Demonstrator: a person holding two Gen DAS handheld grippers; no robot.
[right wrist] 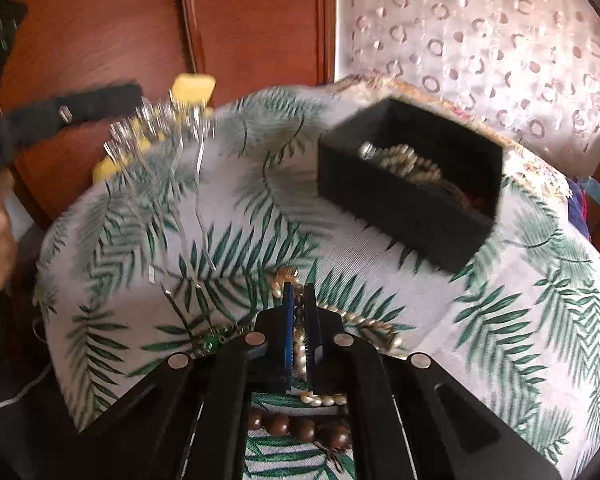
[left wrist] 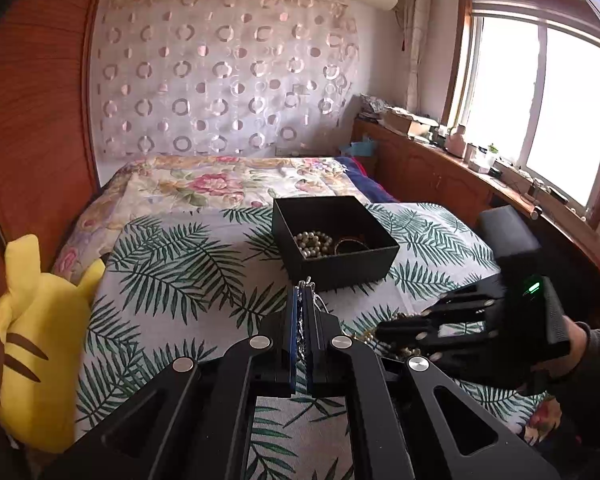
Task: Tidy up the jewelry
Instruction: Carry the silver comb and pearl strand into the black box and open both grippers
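Observation:
A black open box (left wrist: 334,236) sits on the palm-leaf bedcover and holds a pearl strand (left wrist: 314,242) and a dark bangle; it also shows in the right wrist view (right wrist: 412,196). My left gripper (left wrist: 303,300) is shut on a silver chain necklace (left wrist: 300,320), held above the cover in front of the box; the chain dangles blurred in the right wrist view (right wrist: 160,128). My right gripper (right wrist: 298,300) is shut on a pearl necklace (right wrist: 300,344) lying on the cover, beside brown wooden beads (right wrist: 300,428) and a green pendant (right wrist: 211,344).
A yellow plush toy (left wrist: 32,340) lies at the bed's left edge by the wooden headboard (left wrist: 40,120). A floral quilt (left wrist: 220,184) lies behind the box. A wooden cabinet ledge (left wrist: 460,168) with small items runs under the window at the right.

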